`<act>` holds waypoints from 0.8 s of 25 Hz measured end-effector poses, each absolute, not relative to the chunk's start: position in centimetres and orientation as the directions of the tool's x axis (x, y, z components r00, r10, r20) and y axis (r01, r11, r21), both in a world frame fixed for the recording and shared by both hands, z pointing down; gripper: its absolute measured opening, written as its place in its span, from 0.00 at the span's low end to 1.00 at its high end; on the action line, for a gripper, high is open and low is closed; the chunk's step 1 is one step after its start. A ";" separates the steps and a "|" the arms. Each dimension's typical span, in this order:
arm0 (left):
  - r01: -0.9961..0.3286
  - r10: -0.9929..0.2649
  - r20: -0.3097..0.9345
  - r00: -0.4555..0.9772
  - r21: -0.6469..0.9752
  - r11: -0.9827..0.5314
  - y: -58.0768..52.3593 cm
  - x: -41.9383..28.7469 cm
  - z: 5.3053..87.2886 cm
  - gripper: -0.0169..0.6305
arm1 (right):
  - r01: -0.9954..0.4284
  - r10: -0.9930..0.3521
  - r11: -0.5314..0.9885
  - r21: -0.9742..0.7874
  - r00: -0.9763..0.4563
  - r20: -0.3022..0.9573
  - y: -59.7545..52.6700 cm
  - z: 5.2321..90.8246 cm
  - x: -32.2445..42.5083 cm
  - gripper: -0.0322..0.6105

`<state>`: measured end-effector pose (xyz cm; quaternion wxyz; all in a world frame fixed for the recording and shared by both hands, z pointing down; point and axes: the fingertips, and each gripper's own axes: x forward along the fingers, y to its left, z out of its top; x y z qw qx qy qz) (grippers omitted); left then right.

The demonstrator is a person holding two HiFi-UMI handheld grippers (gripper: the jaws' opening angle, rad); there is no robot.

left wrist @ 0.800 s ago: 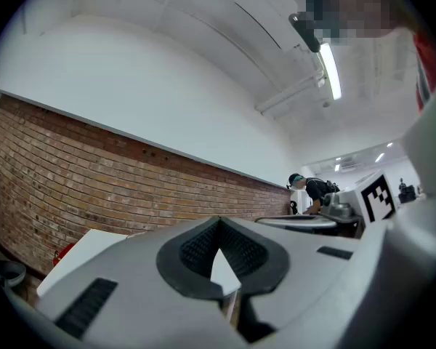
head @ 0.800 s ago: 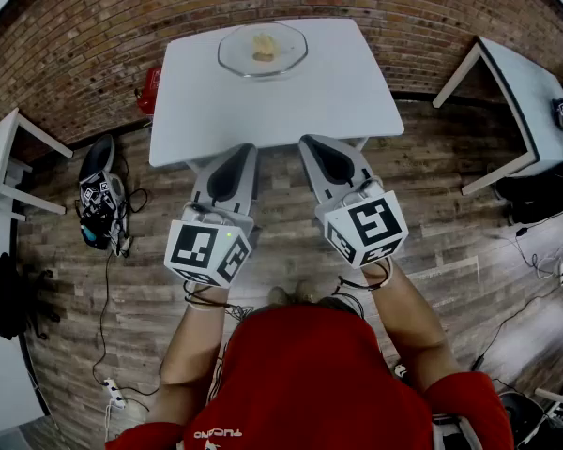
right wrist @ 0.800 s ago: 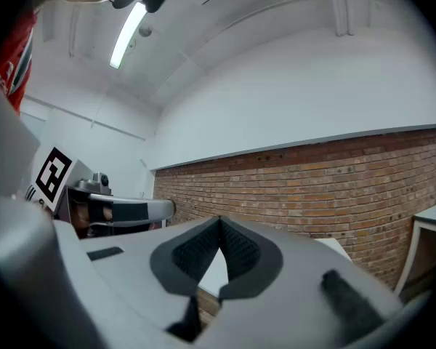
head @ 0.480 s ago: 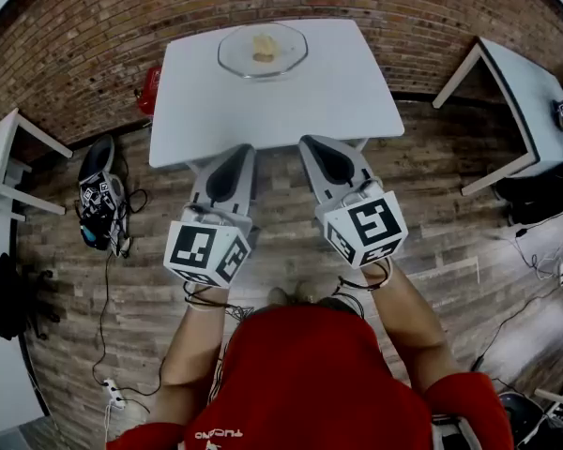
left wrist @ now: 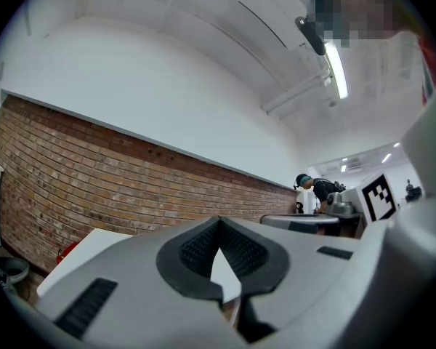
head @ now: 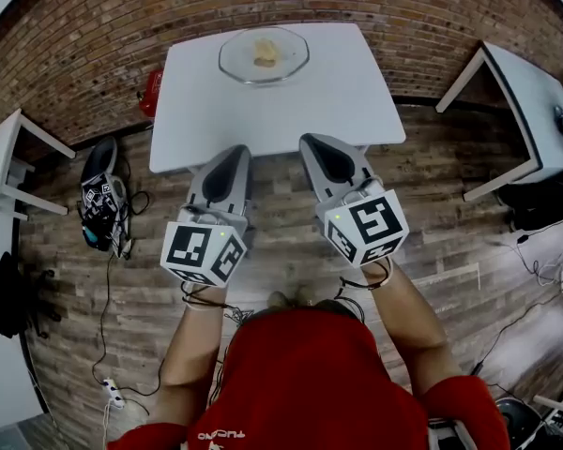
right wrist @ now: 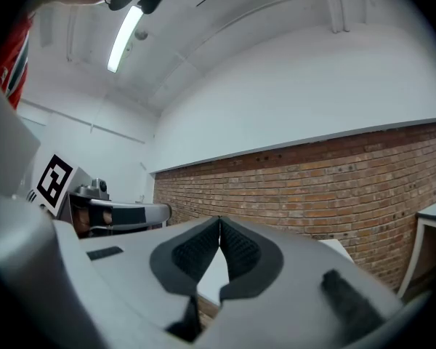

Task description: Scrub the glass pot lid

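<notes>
Honestly, little had changed: my left tongs (head: 233, 153) stayed pinched shut, empty, just short of the table's (head: 197, 92) near edge; the glass lid (head: 264, 54) lay untouched at the table's far edge; my right tongs (head: 311, 143) hung shut and empty too, so scrubbing hadn't begun.

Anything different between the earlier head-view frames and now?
No real change: nothing taken hold of or let go. The left gripper and right gripper stay shut and empty by the table, its near edge; the glass pot lid sits untouched near the far edge.
</notes>
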<state>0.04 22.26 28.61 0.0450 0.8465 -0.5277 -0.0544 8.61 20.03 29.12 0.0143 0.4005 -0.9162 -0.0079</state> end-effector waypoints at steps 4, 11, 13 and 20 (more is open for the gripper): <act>-0.897 -0.908 -0.050 0.416 0.139 -0.419 21.1 0.2 28.2 0.05 | -0.726 -0.727 0.687 0.039 -0.687 0.026 18.8 29.0 9.3 0.10; -0.920 -0.928 -0.047 0.370 0.121 -0.373 19.8 1.5 27.6 0.05 | -0.707 -0.707 0.707 0.015 -0.706 0.041 16.5 29.3 11.2 0.10; -0.927 -0.934 -0.048 0.354 0.119 -0.357 19.5 1.5 27.5 0.05 | -0.702 -0.702 0.712 0.018 -0.711 0.042 15.8 29.4 11.5 0.10; -0.936 -0.942 -0.052 0.331 0.111 -0.334 17.5 1.3 27.1 0.05 | -0.690 -0.691 0.723 0.026 -0.722 0.038 13.7 29.3 11.6 0.10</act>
